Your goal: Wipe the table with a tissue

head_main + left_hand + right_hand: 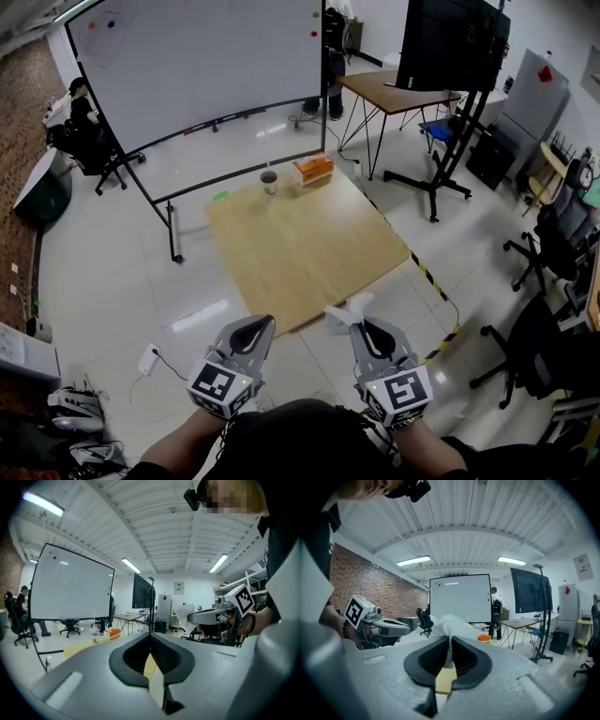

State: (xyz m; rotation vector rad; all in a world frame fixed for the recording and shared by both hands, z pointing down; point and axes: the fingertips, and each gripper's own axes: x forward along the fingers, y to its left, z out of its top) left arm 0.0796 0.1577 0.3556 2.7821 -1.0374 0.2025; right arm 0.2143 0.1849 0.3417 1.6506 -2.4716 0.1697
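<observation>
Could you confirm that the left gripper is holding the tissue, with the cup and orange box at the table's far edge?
No: the right gripper is shut on the tissue, as the right gripper view shows; the left gripper is shut and empty. The cup and orange box stand at the far edge of the table.

whiteboard [202, 61] upright | cup [269, 182] beside orange box [313, 169] | monitor [453, 42] on stand
</observation>
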